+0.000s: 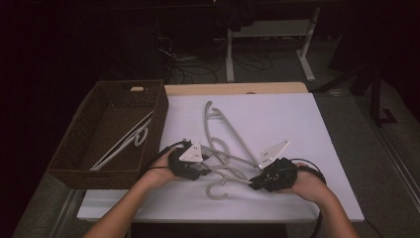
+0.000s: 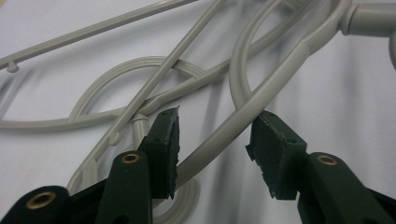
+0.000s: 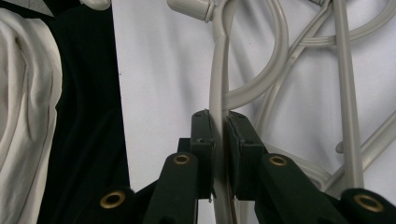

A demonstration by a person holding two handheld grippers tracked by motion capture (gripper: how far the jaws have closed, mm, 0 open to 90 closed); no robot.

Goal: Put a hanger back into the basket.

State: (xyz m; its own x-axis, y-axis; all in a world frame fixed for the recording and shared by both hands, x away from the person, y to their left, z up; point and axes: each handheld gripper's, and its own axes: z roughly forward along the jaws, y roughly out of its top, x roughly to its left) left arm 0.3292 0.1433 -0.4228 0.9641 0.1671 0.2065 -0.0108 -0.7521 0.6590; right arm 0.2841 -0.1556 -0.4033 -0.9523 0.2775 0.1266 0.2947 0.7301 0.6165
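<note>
Right hand-held gripper (image 3: pixel 219 154) clamped a hanger (image 3: pixel 217 84) bar running straight ahead of it. Left hand-held gripper (image 2: pixel 212 154) stood open, astride a crossing hanger arm (image 2: pixel 261 93) on the tabletop (image 1: pixel 277 114).

Tangled hangers are crowding the middle of the table.

The grey hangers (image 1: pixel 225 148) are lying crossed between the left gripper (image 1: pixel 200 168) and the right gripper (image 1: pixel 255 182), blocking the way across. The brown basket (image 1: pixel 74 148) is walling off the table's left side, with another hanger (image 1: pixel 126 141) lying inside. The white tabletop (image 1: pixel 297 124) is lying open far right.
</note>
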